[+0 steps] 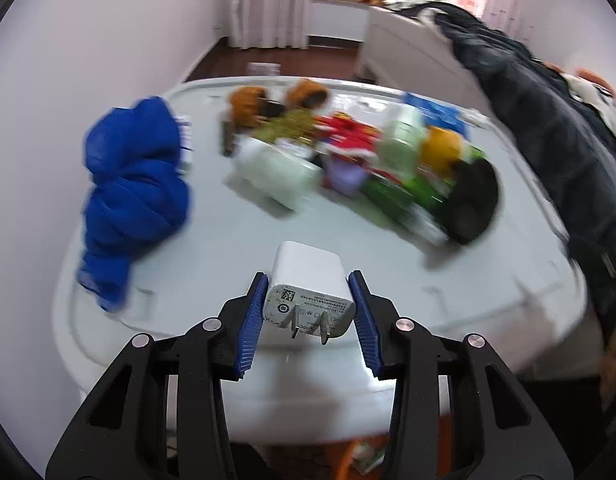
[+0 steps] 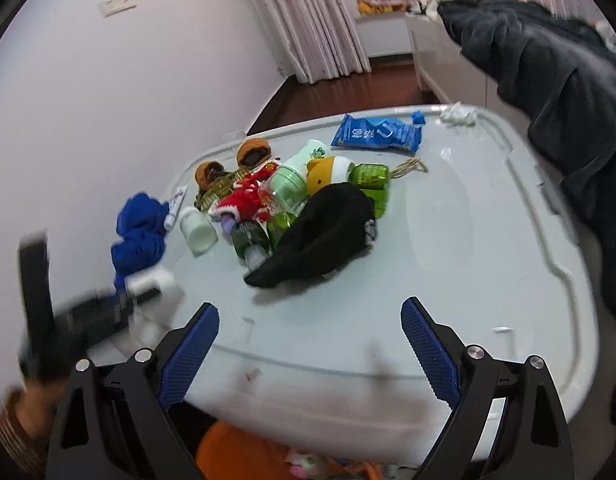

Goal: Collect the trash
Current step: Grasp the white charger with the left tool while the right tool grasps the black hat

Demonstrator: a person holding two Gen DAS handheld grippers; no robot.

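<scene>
The left claw [image 1: 309, 300] is clamped on one white charger [image 1: 308, 288], its blue pads pressing the two sides and its two metal prongs pointing back toward the camera. The charger is held over the near edge of the pale counter [image 1: 447, 280]. In the right wrist view the same claw [image 2: 124, 300] appears blurred at the left edge, with the charger [image 2: 150, 280] in it just beside the blue cloth.

The right claw [image 2: 309, 332] is spread wide with nothing between its pads, above the near part of the counter [image 2: 467, 240].

On the counter lies one heap of things. Counted in the right wrist view:
- one blue cloth [image 2: 140, 232], bunched, at the left
- one black cloth [image 2: 323, 232] draped over the heap's near side
- two brown fuzzy items [image 2: 252, 152], side by side at the far left of the heap
- one red knitted piece [image 2: 248, 196]
- one white jar [image 2: 198, 230] lying on its side
- one pale green cup [image 2: 290, 186] on its side
- one yellow-and-white cup [image 2: 327, 172]
- several green clear bottles [image 2: 369, 184], their number unclear
- one blue wrapper [image 2: 377, 132], apart at the far side
- one small white tube [image 2: 176, 206] between blue cloth and jar

A dark coat [image 2: 547, 92] hangs over the right edge. I cannot tell whether the jar or cups hold anything.
</scene>
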